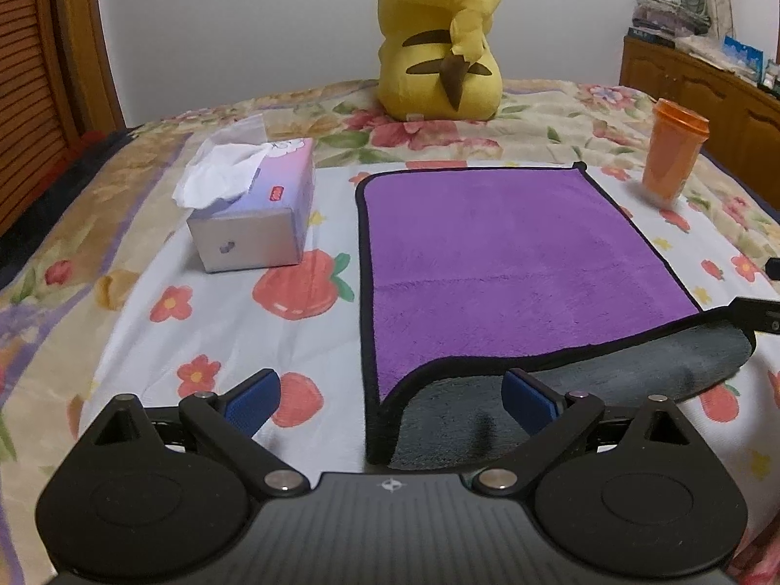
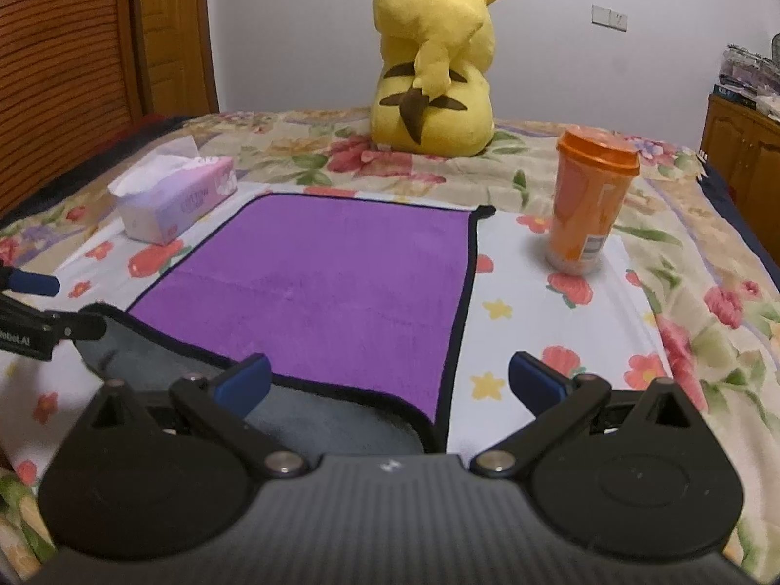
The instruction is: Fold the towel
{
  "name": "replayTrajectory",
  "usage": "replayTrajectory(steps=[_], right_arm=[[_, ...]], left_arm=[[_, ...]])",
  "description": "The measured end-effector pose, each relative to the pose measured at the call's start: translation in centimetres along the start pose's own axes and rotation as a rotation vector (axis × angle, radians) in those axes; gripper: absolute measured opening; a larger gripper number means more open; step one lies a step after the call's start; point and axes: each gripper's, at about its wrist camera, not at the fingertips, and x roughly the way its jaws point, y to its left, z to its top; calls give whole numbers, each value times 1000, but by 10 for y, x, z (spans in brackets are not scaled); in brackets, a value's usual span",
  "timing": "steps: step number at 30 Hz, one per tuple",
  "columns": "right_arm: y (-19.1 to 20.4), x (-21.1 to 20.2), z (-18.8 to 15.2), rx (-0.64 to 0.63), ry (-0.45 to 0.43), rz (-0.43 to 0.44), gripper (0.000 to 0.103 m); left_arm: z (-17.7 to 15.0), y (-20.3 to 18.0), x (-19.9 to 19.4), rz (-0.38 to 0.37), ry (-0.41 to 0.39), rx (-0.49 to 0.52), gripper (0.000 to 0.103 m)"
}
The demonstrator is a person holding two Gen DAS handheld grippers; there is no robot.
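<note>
Both grippers spread wide at near edge of towel (image 1: 512,263), nothing held.

I see the purple towel flat on the bed (image 1: 234,331), long axis running away from me, near hem curled showing grey underside. My left gripper (image 1: 390,402) straddles the near-left corner, right gripper (image 2: 390,382) the near-right; neither is closer. Fold likely goes away from me.
</note>
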Motion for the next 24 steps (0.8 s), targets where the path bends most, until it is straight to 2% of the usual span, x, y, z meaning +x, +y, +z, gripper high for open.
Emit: replayTrajectory(steps=[6, 10, 12, 16, 19, 24], right_arm=[[-3, 10, -3, 4, 49, 0, 103], [-7, 17, -6, 26, 89, 12, 103], [-7, 19, -7, 32, 107, 19, 103], [-8, 23, -9, 41, 137, 38, 102], [-9, 26, -10, 46, 160, 61, 86], [-9, 29, -11, 52, 193, 88, 82]], left_arm=[[0, 1, 5, -25, 23, -9, 91], [-2, -1, 5, -61, 41, -14, 74], [-2, -1, 6, -74, 48, -14, 71], [-4, -4, 7, -90, 60, -7, 57], [-4, -5, 7, -96, 66, -5, 51], [-5, -5, 7, -94, 64, -7, 43]])
